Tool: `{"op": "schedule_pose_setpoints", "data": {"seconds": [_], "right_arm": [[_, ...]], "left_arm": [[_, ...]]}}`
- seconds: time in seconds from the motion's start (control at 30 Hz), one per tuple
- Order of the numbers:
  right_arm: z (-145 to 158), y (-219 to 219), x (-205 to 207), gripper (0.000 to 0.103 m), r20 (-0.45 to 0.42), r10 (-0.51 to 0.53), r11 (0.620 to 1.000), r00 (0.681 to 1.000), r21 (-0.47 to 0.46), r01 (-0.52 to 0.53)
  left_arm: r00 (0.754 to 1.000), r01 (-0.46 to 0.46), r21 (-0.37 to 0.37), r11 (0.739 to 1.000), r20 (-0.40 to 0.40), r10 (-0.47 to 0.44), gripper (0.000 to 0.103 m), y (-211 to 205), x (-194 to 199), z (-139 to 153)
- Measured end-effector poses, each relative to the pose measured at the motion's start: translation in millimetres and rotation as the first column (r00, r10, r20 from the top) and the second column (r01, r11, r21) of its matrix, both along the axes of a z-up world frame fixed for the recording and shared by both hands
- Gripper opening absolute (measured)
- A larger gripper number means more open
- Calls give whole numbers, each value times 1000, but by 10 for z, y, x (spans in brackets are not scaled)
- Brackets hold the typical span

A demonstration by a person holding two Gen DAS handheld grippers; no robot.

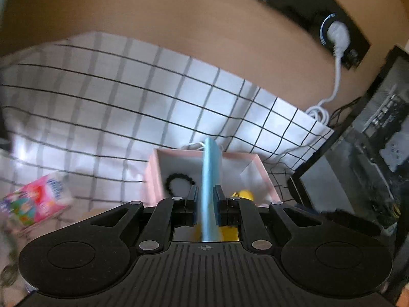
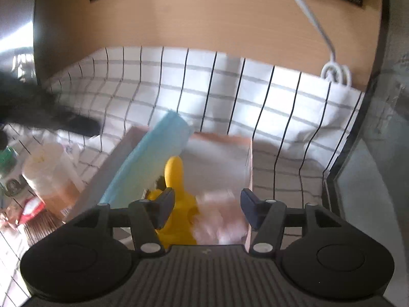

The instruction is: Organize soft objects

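Pink box [image 1: 251, 165]: hair tie [image 1: 179, 183], yellow toy [image 2: 176, 194] in. Your L fingers [image 1: 205, 206] clamp blue mask [image 1: 208, 168] over box; R fingers [image 2: 207, 211] apart, empty. Tissue pack [image 1: 38, 200] still on surface.

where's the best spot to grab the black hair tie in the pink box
Probably the near arc of the black hair tie, coming from above: it seems to lie flat on the floor of the pink box, so one finger goes inside the ring, one outside.

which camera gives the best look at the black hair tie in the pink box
The left wrist view: the black hair tie lies on the pink box floor, beside the left gripper's blue sheet. In the right wrist view that sheet hides it.
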State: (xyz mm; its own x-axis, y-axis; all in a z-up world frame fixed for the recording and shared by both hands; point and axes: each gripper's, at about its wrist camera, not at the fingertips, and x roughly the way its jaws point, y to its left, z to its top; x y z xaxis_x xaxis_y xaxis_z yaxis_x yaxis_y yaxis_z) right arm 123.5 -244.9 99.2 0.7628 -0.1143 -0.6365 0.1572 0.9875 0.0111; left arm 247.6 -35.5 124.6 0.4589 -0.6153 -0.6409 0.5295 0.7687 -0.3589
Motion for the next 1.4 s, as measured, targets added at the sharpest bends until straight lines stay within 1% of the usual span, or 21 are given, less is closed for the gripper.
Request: {"op": "schedule_pose_setpoints", "data": {"seconds": [0.13,0.2,0.27,0.3,0.33,0.4,0.5,0.6,0.7,0.8,0.87,0.97,1.0,1.07,1.1,1.13,1.2,1.27,1.3,1.33,1.4], "right_arm": [[263,77,-72,57,99,17,999,995,25,-19],[347,232,56,56,93,49,999,994,-2,-49],[331,396,292,41,53,60,997,997,-53,-57],[287,467,451,28,21,65,995,998,-75,-63],[227,518,605,23,-15,74,994,997,-84,-75],[74,619,888,19,-87,85,991,993,-99,-93],[-151,732,1174,19,-191,114,989,975,-70,-130],[-352,772,1318,19,-282,145,989,948,33,-142],[-439,753,1328,19,-312,147,988,939,92,-124],[-414,742,1235,19,-321,194,977,927,146,-154],[-315,759,1095,19,-298,219,974,929,127,-189],[-31,744,917,22,-198,225,974,954,82,-213],[48,722,896,26,-172,211,977,962,69,-201],[191,644,972,43,-136,146,989,980,36,-142],[239,575,1069,57,-127,95,995,987,33,-92],[264,489,1185,59,-122,50,998,991,51,-44],[228,274,1428,59,-139,-16,989,990,144,36],[59,72,1633,56,-188,-49,958,981,268,99],[-26,5,1706,43,-212,-60,942,975,311,126],[-107,-36,1760,22,-235,-61,932,970,336,140],[-241,-41,1822,7,-310,-54,939,949,308,154]], "left_arm": [[996,-73,-32,997,47,75,13,483,-350,56],[993,-109,-56,993,43,111,13,702,-523,26],[990,-137,-75,988,27,139,13,906,-689,-31],[988,-151,-83,985,12,153,13,1011,-770,-72],[986,-165,-90,982,-5,166,13,1103,-835,-113],[979,-203,-101,974,-39,201,13,1299,-954,-201],[961,-274,-119,954,-83,265,13,1622,-1096,-326],[934,-352,-135,926,-124,336,13,1967,-1217,-438],[904,-418,-132,899,-154,398,13,2272,-1313,-542],[880,-463,-119,878,-181,439,13,2483,-1356,-638],[870,-479,-112,870,-195,454,13,2573,-1371,-686],[860,-495,-126,860,-214,463,13,2646,-1363,-718],[861,-493,-130,860,-216,461,13,2654,-1355,-712],[872,-473,-129,871,-206,443,13,2611,-1333,-683],[881,-459,-127,879,-198,430,13,2576,-1334,-667],[888,-444,-126,887,-192,417,13,2538,-1332,-653],[904,-412,-121,903,-182,388,13,2448,-1341,-631],[918,-377,-109,920,-175,356,13,2354,-1364,-630],[923,-363,-103,926,-174,343,13,2323,-1378,-642],[927,-351,-98,931,-177,331,13,2295,-1393,-656],[927,-345,-94,934,-192,323,13,2288,-1417,-698]]}}
